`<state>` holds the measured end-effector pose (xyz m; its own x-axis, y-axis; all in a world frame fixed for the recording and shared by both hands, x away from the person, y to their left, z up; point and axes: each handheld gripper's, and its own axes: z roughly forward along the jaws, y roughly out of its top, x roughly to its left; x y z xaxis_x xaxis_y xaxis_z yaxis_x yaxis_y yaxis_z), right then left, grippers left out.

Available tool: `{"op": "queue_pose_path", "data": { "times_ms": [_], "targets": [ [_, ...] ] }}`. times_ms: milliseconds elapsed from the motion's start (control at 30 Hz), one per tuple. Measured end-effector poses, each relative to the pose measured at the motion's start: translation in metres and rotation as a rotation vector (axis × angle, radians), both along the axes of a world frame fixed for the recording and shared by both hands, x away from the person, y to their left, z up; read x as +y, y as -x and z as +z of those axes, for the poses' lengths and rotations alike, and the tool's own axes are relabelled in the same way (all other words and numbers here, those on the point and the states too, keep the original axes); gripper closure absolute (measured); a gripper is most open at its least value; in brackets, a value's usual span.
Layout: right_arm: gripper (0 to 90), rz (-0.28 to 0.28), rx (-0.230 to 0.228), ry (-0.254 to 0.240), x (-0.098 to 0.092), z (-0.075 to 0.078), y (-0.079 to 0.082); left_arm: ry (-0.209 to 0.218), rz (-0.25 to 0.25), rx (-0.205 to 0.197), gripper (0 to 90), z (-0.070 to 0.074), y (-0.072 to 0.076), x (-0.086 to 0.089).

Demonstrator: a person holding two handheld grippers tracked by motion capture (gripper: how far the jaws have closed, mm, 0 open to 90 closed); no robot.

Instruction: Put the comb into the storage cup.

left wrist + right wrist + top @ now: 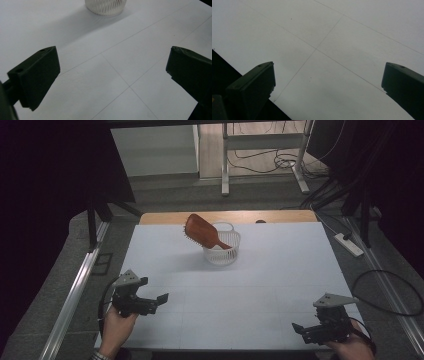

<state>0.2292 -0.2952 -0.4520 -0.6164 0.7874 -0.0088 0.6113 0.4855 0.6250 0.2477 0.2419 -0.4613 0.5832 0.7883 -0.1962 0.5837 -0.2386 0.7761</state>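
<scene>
Though dim: both tools (pixel 159 301) (pixel 299 328) agape nr table (pixel 280 270) front edge, prob. unobstructed.

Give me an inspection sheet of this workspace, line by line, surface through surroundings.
Surface: white table with thin grid lines, bare near the grippers.
Job's things: brown hairbrush leaning in a white slotted basket, handle inside, head over the rim.
Clutter: nothing seen on the table.
Grippers: left gripper and right gripper both open, holding nothing, at the near corners.
Cables: a cable loops on the floor at right; a power strip lies beside the table.
Surroundings: dark curtains, desk legs behind.
</scene>
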Motion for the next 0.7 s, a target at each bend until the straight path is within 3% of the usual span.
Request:
{"op": "queue_pose_path", "data": {
  "times_ms": [700],
  "targets": [
    [0.0,0.002,-0.004,0.002,0.000,0.000,0.000,-0.014,0.027,0.009,0.0,-0.005,0.025,0.012]
  ]
}}
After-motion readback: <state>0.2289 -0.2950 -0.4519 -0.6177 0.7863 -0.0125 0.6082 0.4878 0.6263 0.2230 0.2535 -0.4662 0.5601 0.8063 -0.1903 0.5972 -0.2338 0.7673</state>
